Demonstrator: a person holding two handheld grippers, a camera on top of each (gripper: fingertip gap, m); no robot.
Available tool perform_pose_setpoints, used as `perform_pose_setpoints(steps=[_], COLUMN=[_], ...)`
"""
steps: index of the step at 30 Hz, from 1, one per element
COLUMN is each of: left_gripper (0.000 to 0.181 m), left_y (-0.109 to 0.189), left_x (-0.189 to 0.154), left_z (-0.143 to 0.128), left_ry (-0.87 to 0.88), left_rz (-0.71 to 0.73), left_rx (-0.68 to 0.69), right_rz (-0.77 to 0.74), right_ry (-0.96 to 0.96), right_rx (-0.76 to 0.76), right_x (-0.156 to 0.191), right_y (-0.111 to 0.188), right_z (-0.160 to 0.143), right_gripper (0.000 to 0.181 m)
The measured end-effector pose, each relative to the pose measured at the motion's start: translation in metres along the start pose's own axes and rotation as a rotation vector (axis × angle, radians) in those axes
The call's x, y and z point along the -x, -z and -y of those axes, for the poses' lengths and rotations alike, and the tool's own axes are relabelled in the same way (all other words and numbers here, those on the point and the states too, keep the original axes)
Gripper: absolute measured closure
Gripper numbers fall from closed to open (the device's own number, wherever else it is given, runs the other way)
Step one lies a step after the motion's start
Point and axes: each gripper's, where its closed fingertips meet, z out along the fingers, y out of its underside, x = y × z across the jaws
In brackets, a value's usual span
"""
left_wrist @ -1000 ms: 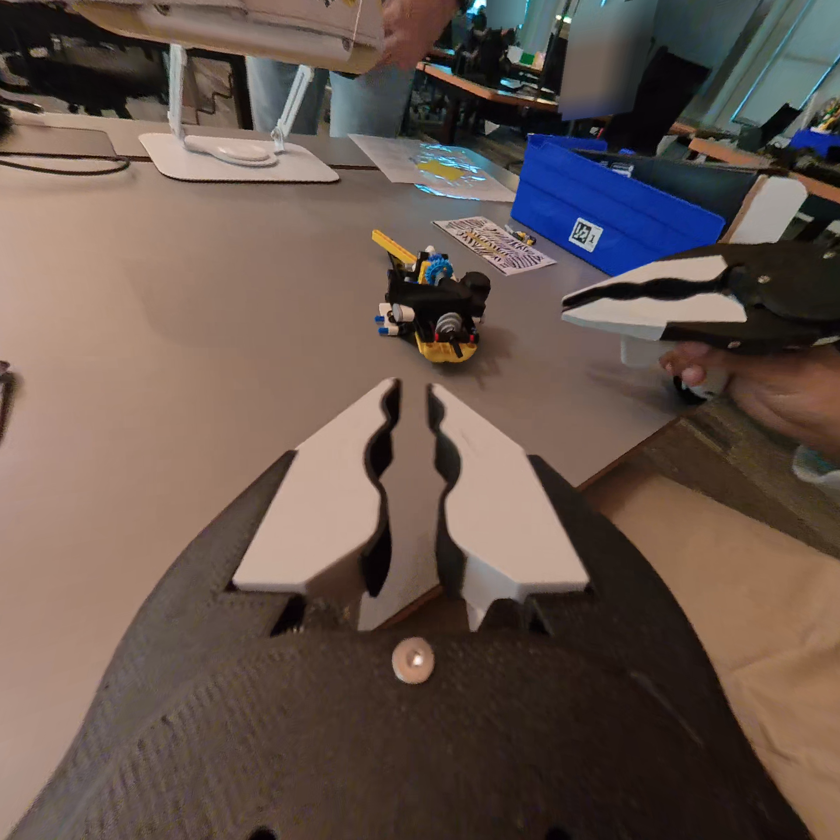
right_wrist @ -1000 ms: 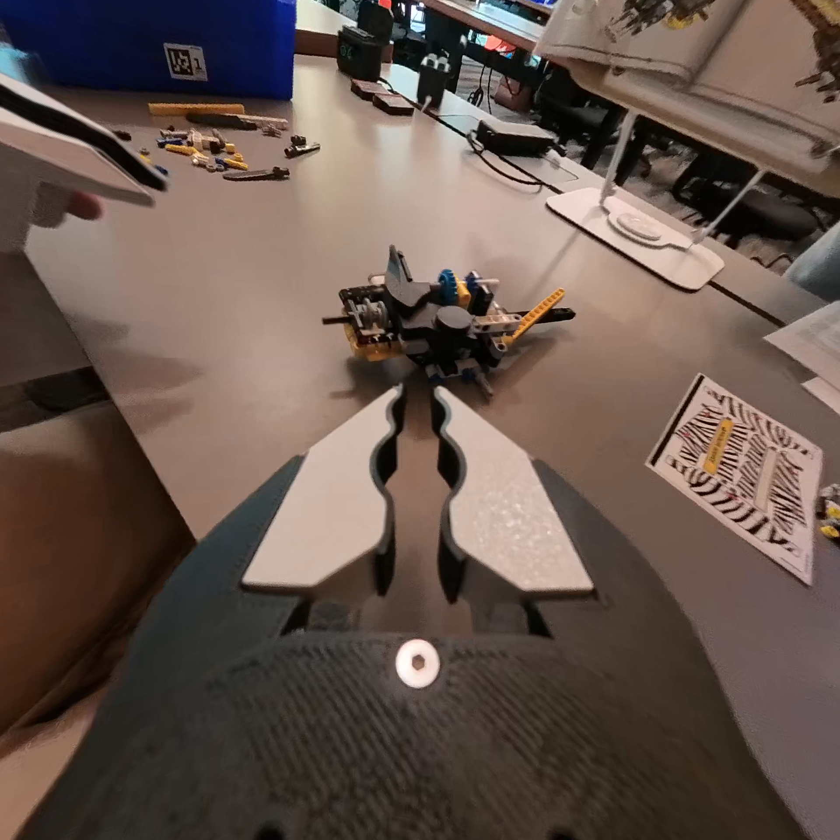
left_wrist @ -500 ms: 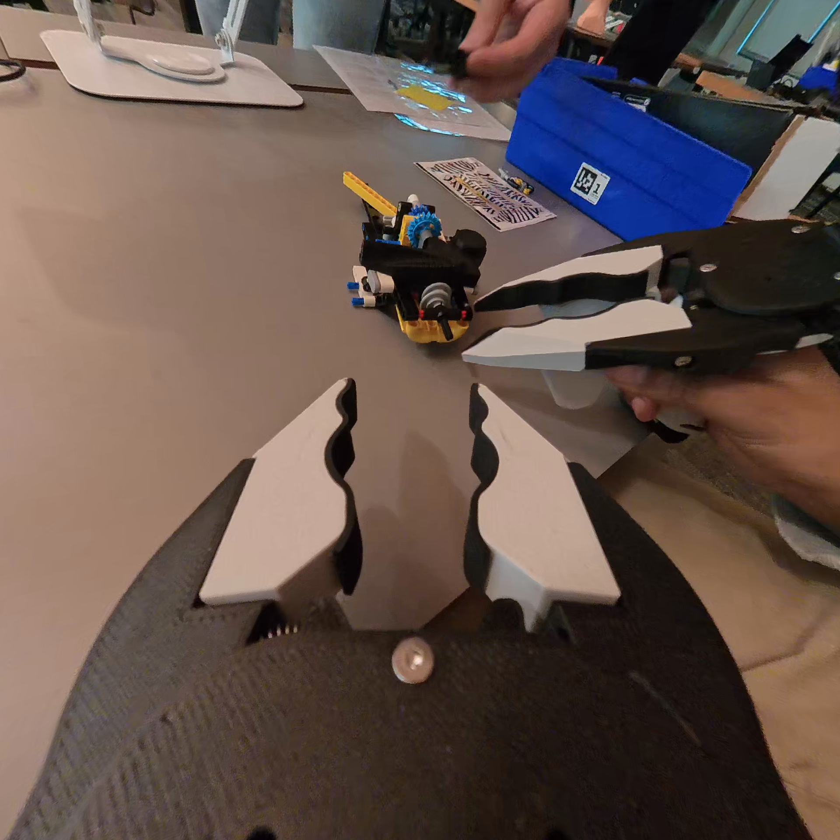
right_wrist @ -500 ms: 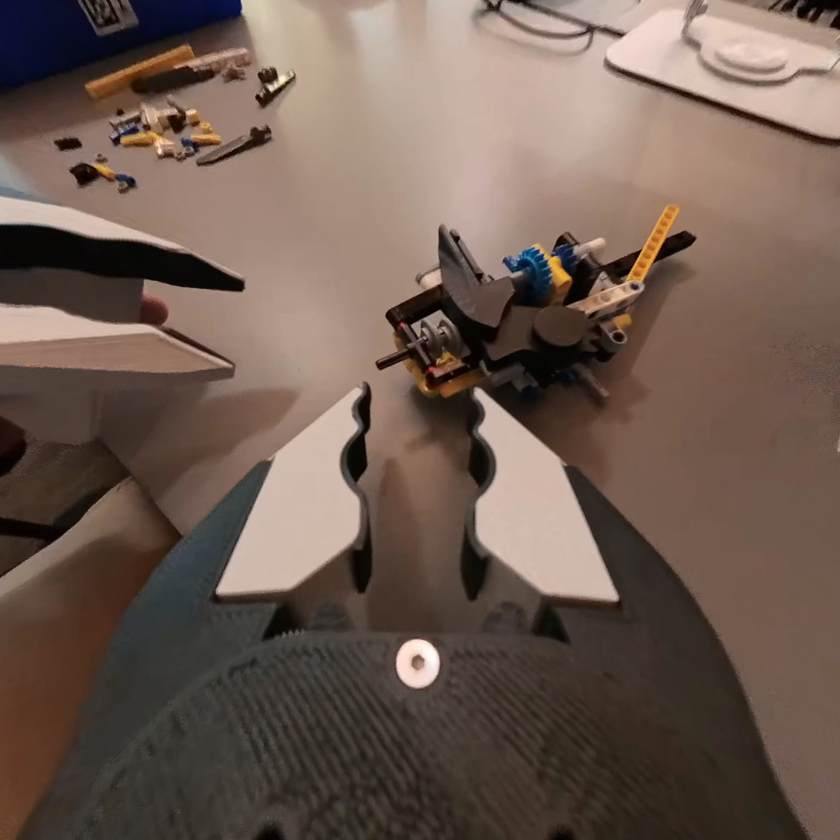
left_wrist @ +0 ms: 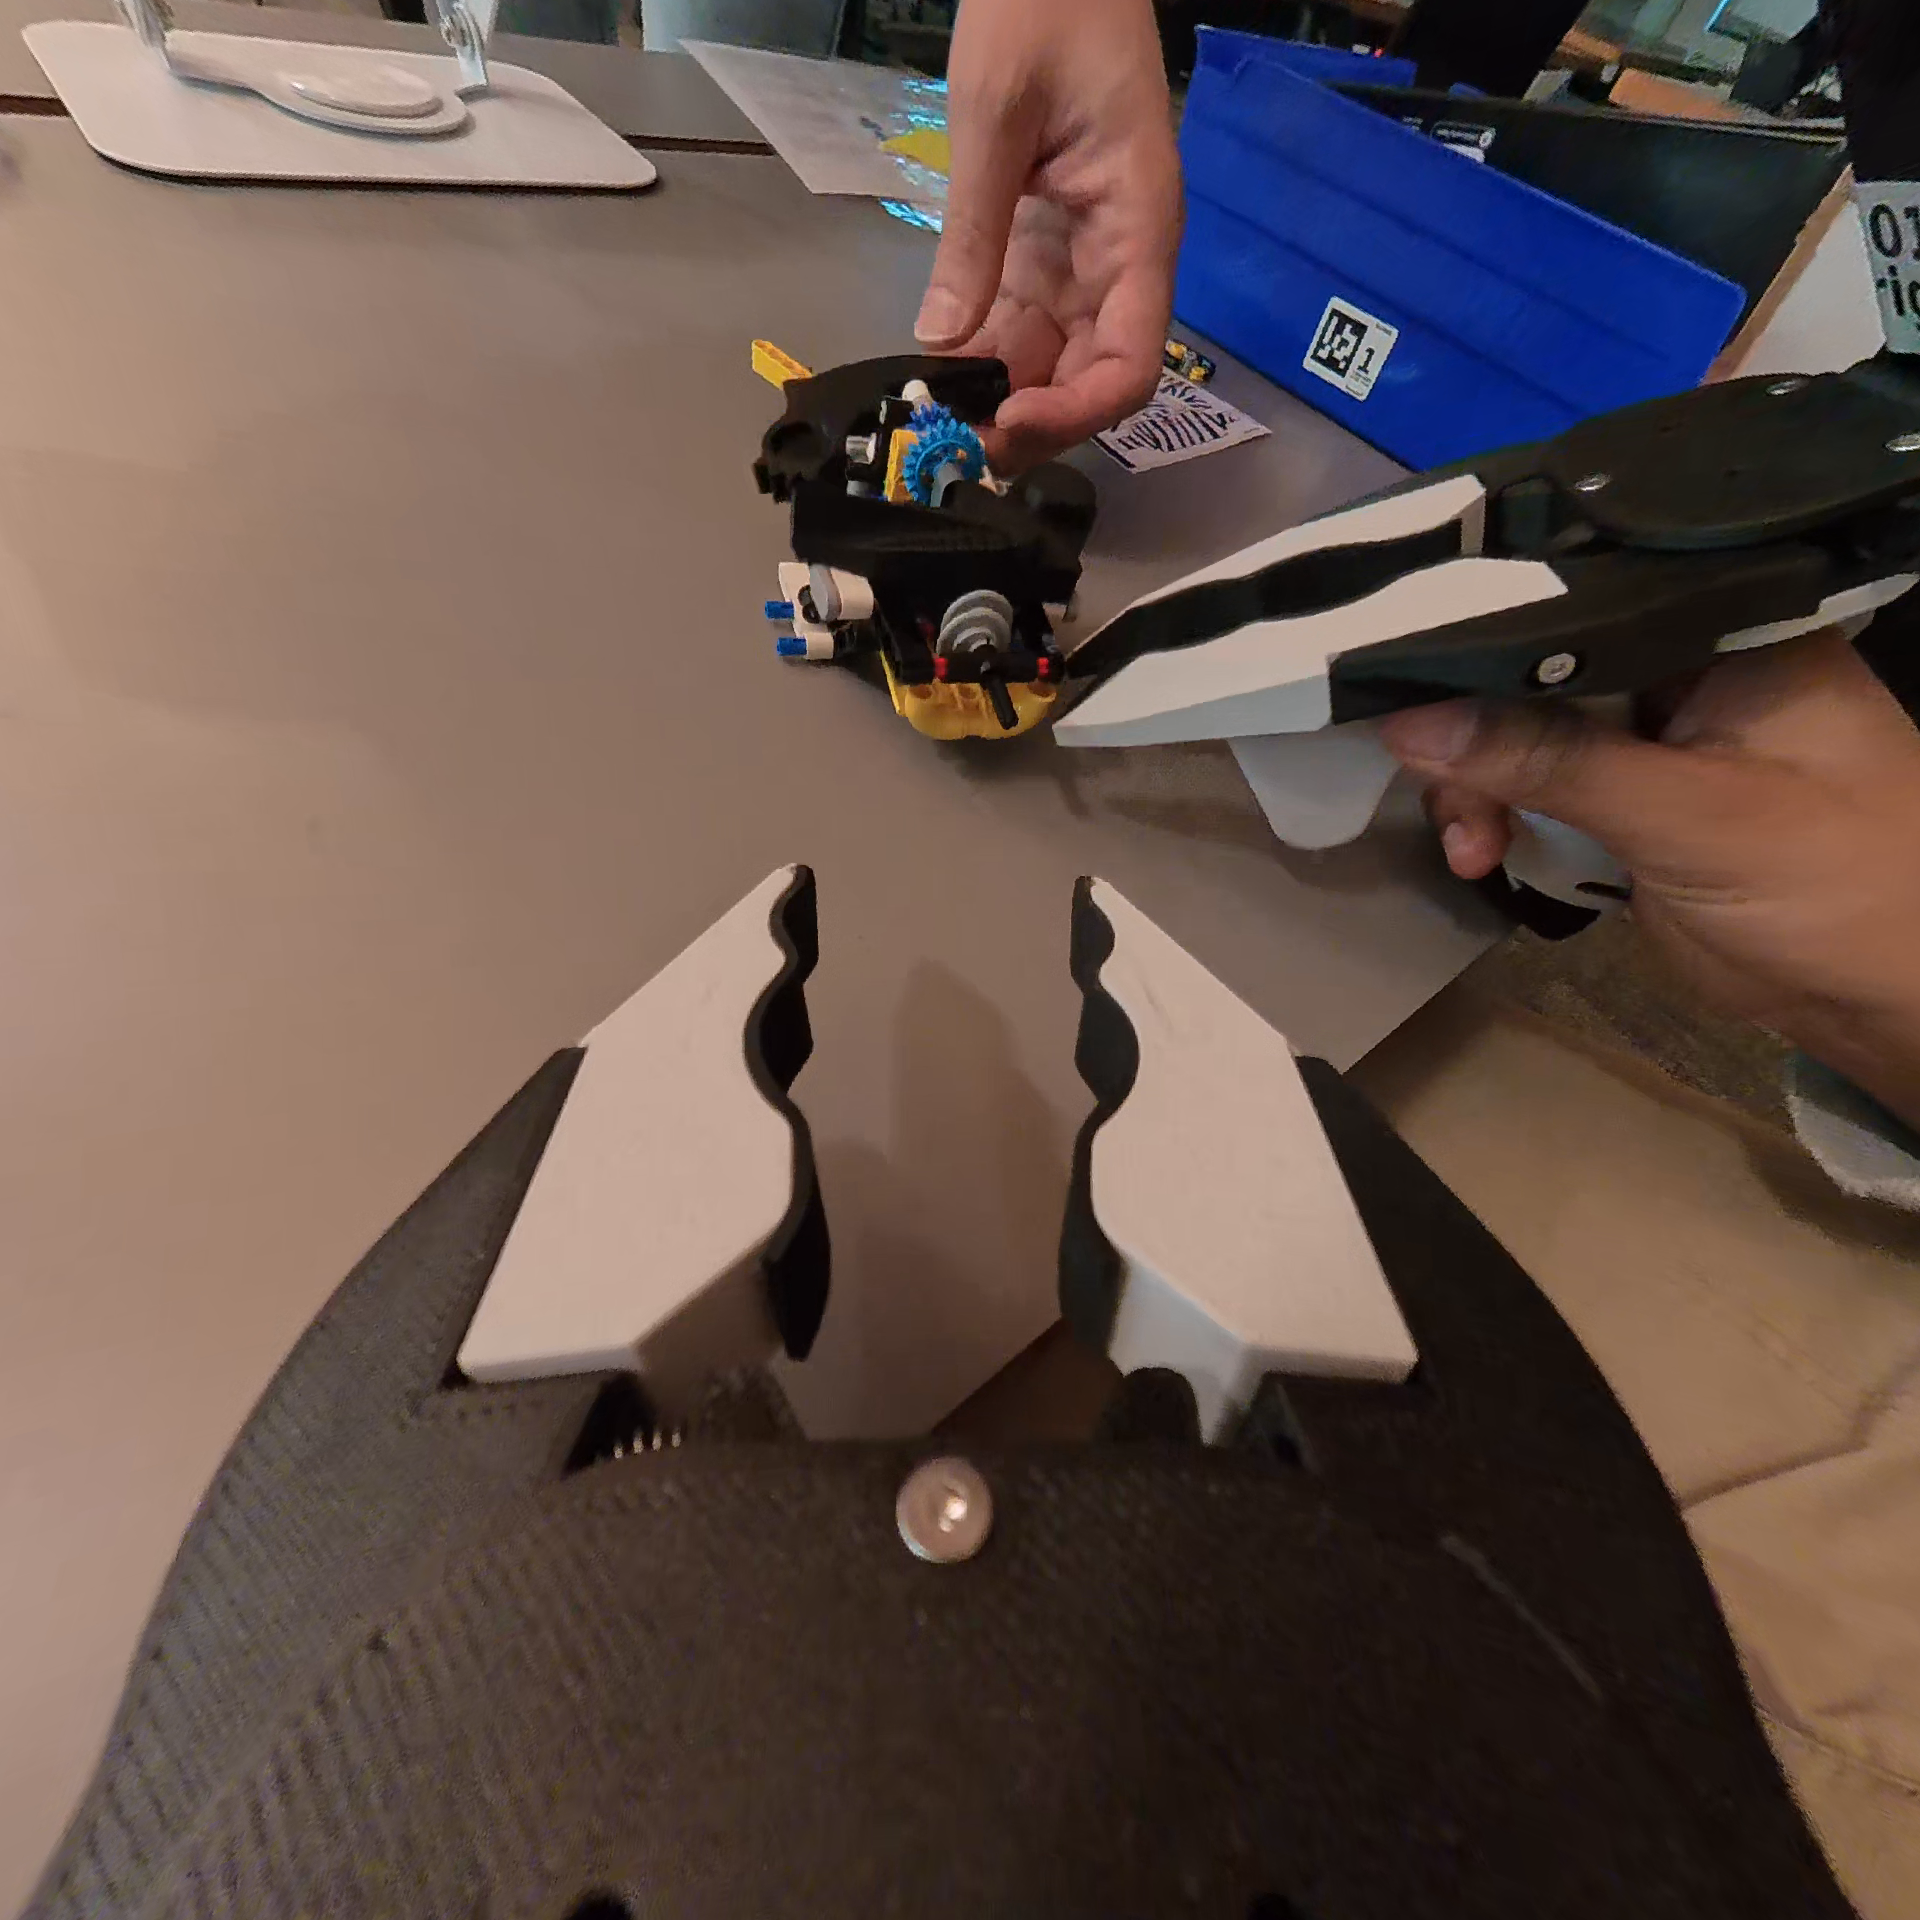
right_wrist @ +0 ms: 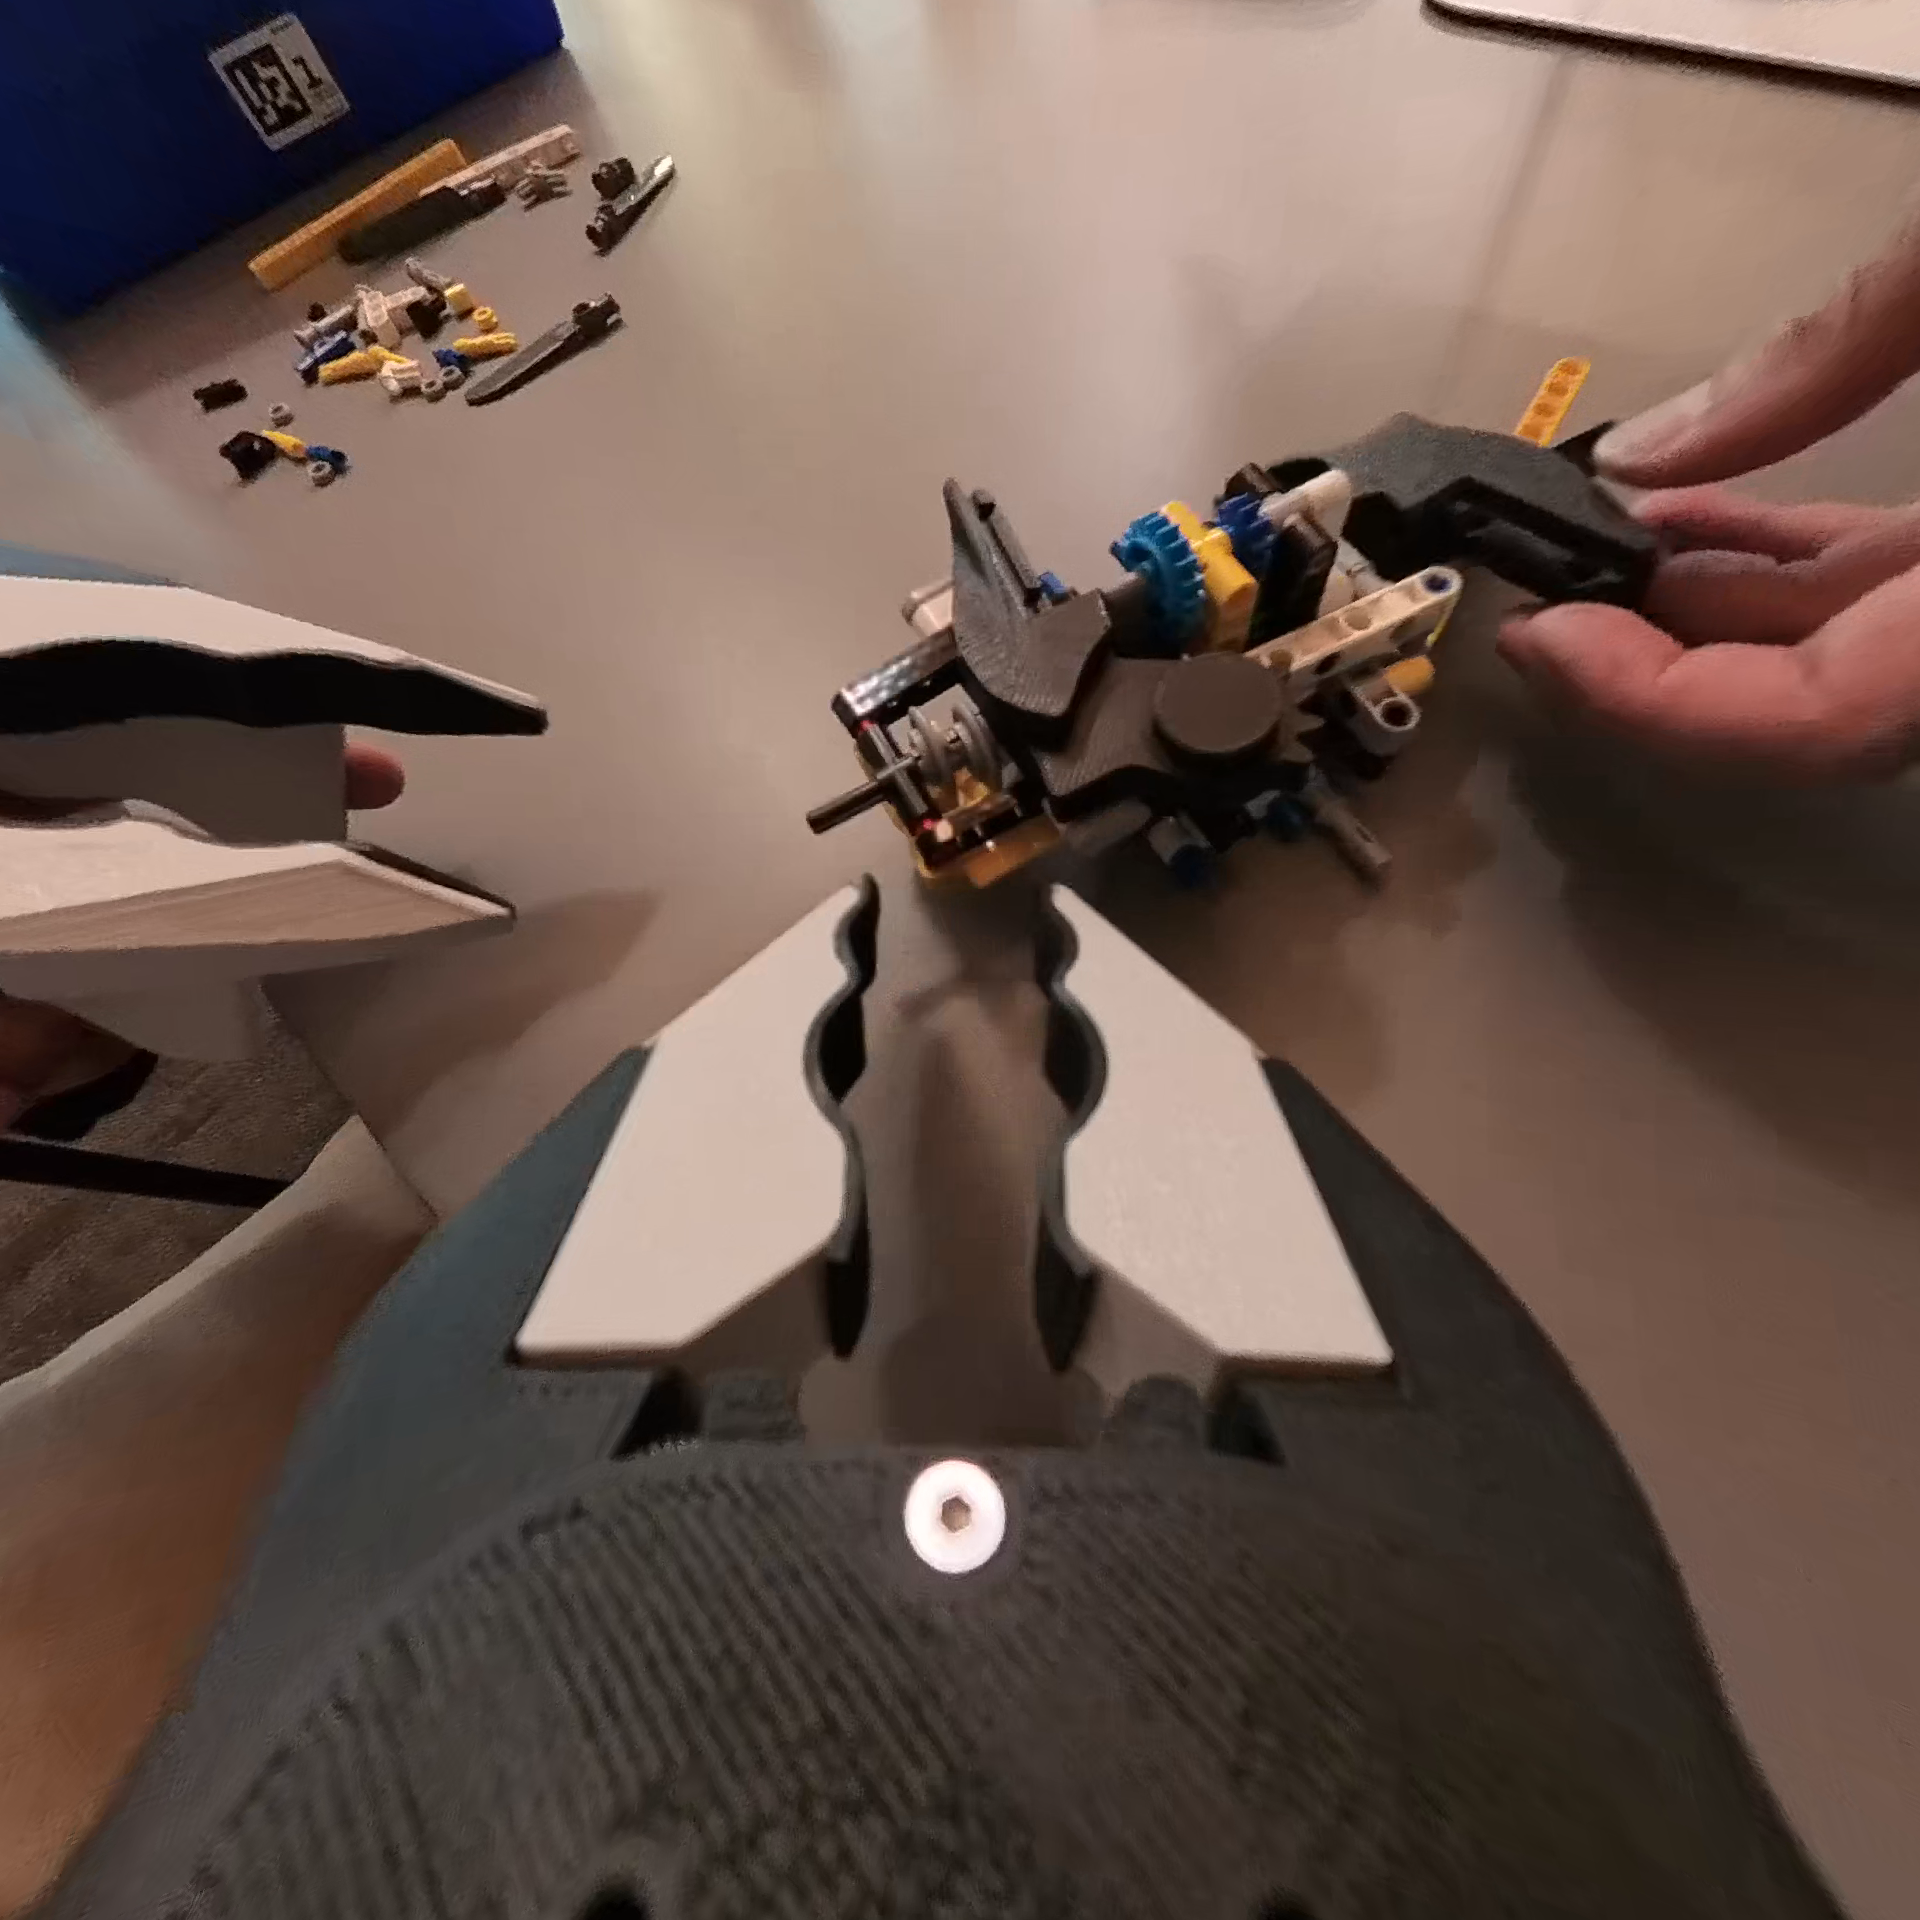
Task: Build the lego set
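Note:
The part-built lego model [left_wrist: 914, 561], black and yellow with blue gears, sits on the grey table [left_wrist: 364, 623]. A person's bare hand [left_wrist: 1049, 208] holds a black curved panel [left_wrist: 883, 400] against the model's far end. My left gripper [left_wrist: 940, 883] is open and empty, a short way in front of the model. My right gripper [left_wrist: 1068, 696] is open, its tips right at the model's yellow front end. In the right wrist view the model [right_wrist: 1122, 707] lies just past my open right gripper [right_wrist: 958, 894], with the hand [right_wrist: 1766, 603] on the panel [right_wrist: 1486, 509] and the left gripper [right_wrist: 520, 816] at left.
A blue bin [left_wrist: 1403, 260] stands at the back right, with a striped sticker sheet [left_wrist: 1184, 426] in front of it. Several loose lego parts [right_wrist: 416, 322] lie near the bin [right_wrist: 125, 135]. A white stand base [left_wrist: 343, 114] is far left. The table edge [left_wrist: 1403, 1039] runs close on the right.
Both grippers have moved closer to the model and opened wider. A bare hand has come in and set a black panel against the model's far end.

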Motion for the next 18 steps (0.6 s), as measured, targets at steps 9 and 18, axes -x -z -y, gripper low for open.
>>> perform_pose_setpoints(steps=[9, 18], left_gripper=[0.133, 0.133], left_y=[-0.001, 0.001], left_x=[0.000, 0.003], left_z=[-0.005, -0.005], left_ry=[0.000, 0.003], left_rz=[-0.002, -0.001], left_rx=[0.013, 0.012], right_rz=[-0.015, -0.049], right_ry=[-0.001, -0.023], right_rx=[0.020, 0.006], right_x=[-0.002, -0.026], right_y=[-0.009, 0.001], right_z=[0.002, 0.001], right_gripper=[0.161, 0.174])
